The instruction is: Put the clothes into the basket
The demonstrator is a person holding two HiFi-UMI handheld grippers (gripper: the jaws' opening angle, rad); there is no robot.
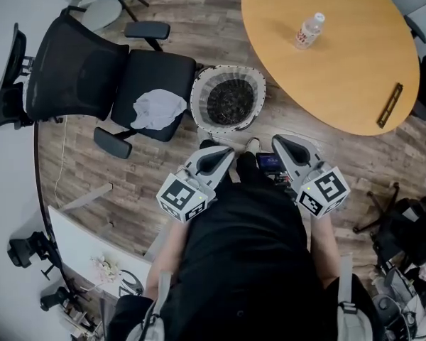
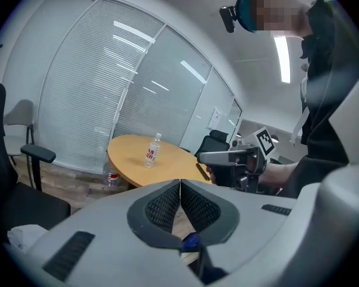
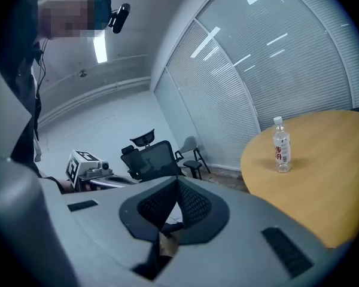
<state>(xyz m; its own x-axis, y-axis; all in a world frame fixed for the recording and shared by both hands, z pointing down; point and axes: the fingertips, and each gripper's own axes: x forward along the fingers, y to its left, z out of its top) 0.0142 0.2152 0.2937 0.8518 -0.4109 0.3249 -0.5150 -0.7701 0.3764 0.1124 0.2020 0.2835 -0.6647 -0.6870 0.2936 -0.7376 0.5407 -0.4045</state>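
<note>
We take the basket (image 1: 197, 99) as our mark: round and white-rimmed, it stands on the wood floor (image 1: 128, 183). Its inside looks dark, and we cannot tell what lies in it. Just left of the basket stands a black office chair (image 1: 85, 69). On its seat, near the basket's rim but outside the basket, lies a crumpled white cloth (image 1: 157, 109). Below the basket in the head view, close to the person's body, we see the left gripper (image 1: 209, 151) and the right gripper (image 1: 280, 145) side by side and apart. Each has its jaws pressed together with nothing between them. To the right of the basket spreads a round wooden worktop (image 1: 341, 62), its edge near the basket's rim, carrying a clear bottle (image 1: 309, 30) well away from the basket.
</note>
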